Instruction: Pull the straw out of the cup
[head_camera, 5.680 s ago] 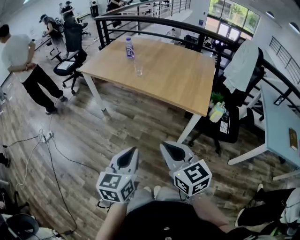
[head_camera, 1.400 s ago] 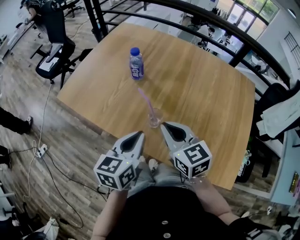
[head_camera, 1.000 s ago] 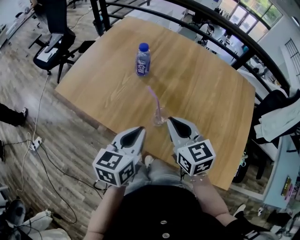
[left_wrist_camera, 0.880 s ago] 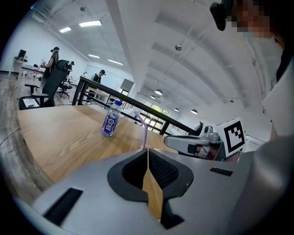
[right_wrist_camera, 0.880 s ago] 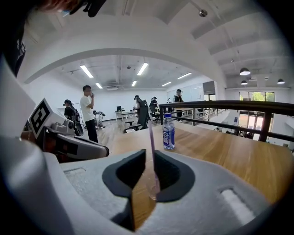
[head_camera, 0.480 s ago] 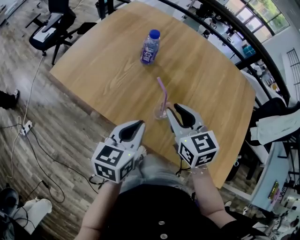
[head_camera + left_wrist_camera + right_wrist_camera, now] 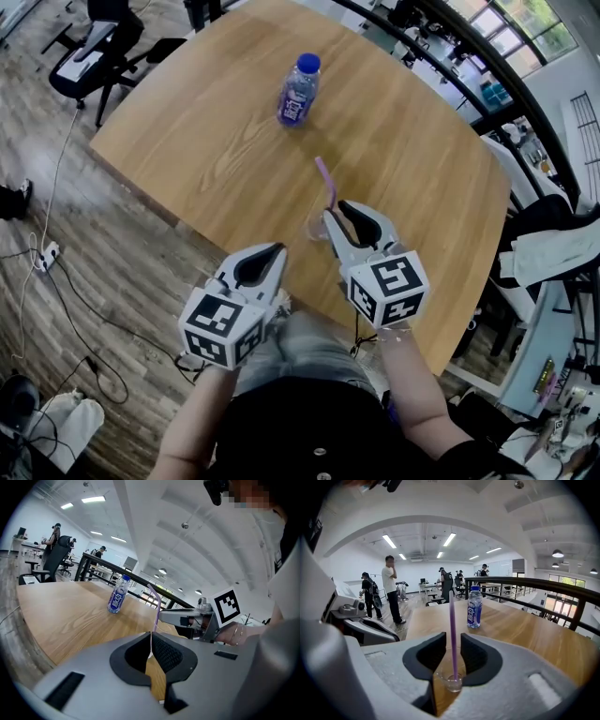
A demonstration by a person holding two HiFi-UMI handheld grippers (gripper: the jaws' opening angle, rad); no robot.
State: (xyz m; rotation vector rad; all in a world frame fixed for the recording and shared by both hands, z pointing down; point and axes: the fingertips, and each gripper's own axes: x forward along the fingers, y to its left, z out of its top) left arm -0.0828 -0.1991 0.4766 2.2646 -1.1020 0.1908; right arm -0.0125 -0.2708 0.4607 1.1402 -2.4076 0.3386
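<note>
Right gripper (image 7: 336,214) tilted down, jaws closing around cup (image 7: 452,680) with straw (image 7: 452,630); left gripper (image 7: 277,249) jaws together.

Clear cup (image 7: 453,682), matt wooden table (image 7: 216,122)

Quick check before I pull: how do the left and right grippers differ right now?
Jaws: the left gripper's are together with nothing between them; the right gripper's stand apart and are closing, with the cup and straw between them. Position: the left gripper sits back, short of the cup, while the right gripper reaches around it. Both point out across the table.
</note>
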